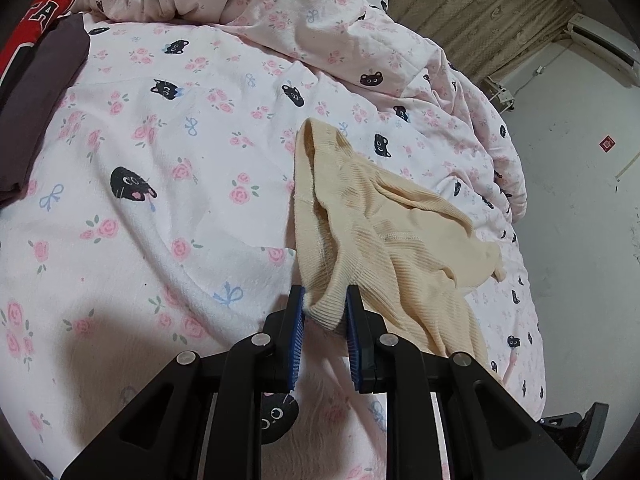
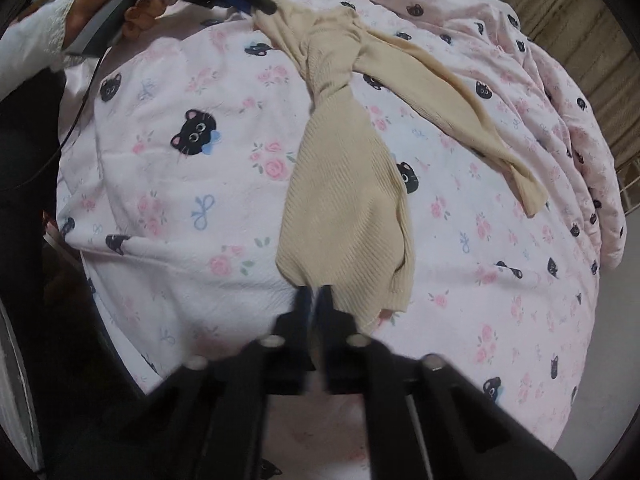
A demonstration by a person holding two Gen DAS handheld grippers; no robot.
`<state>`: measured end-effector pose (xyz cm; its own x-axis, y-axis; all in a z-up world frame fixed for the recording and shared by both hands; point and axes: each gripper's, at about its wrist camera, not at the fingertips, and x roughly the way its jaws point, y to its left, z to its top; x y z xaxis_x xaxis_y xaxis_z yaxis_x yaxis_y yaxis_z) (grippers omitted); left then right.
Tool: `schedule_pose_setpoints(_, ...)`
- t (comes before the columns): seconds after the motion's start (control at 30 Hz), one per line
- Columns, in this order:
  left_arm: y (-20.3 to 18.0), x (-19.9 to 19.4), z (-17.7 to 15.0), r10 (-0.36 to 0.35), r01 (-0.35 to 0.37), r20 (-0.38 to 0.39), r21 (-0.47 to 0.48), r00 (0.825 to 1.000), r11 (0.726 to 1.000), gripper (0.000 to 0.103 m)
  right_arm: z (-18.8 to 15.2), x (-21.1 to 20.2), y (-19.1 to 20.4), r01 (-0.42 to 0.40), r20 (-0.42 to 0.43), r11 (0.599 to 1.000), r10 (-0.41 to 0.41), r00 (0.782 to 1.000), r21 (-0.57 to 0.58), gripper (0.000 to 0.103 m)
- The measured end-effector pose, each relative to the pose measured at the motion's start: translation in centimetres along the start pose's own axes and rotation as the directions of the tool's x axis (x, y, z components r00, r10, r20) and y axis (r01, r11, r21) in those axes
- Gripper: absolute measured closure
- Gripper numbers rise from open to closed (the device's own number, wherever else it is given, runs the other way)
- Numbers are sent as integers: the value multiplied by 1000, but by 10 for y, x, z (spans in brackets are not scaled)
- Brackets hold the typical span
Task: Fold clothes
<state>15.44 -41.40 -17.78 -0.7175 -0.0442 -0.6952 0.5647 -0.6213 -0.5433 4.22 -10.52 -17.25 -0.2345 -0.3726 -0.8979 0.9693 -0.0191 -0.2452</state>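
The sweater [image 2: 340,184] lay on the bedsheet [image 2: 180,184], stretched ahead of the right gripper [image 2: 316,300] to the left gripper [image 1: 325,308]; folded clothes [image 1: 36,92] sat far left.

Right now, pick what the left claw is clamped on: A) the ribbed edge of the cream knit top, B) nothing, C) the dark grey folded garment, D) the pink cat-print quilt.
A: the left claw has its blue pads pressed on a ribbed edge of the cream knit top, which trails away across the bed.
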Motion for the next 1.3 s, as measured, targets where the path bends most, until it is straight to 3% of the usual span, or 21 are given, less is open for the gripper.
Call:
schedule_pose_setpoints(0.2,0,1,1,6,-6,1,1,1000,1000,86,4,-35,-43,-124,173,978,94,980,170,100)
schedule_pose_setpoints(0.4,1,4,1,11,-11,-3,-3,1000,1000,86,-2,-35,-106,-141,258,906,37,965,399,100)
schedule_pose_setpoints(0.5,2,5,1,13,-13,-6,-3,1000,1000,86,-5,-17,-134,-104,218,863,-7,976,493,100)
schedule_pose_setpoints(0.6,3,6,1,17,-17,-6,-1,1000,1000,86,-6,1,-146,-49,157,850,-40,987,524,100)
schedule_pose_setpoints(0.77,5,6,1,22,-22,-7,0,1000,1000,86,-7,21,-157,29,82,839,-87,993,543,100)
schedule_pose_setpoints(0.93,7,6,1,28,-28,-8,-1,1000,1000,86,-9,28,-155,56,62,851,-103,993,522,97)
schedule_pose_setpoints(1.17,7,4,1,29,-29,-6,-4,1000,1000,86,-10,26,-155,43,79,854,-98,992,519,96)
schedule_pose_setpoints(1.3,6,-3,3,29,-29,14,-6,999,1000,86,-18,24,-172,-6,108,804,-72,992,594,99)
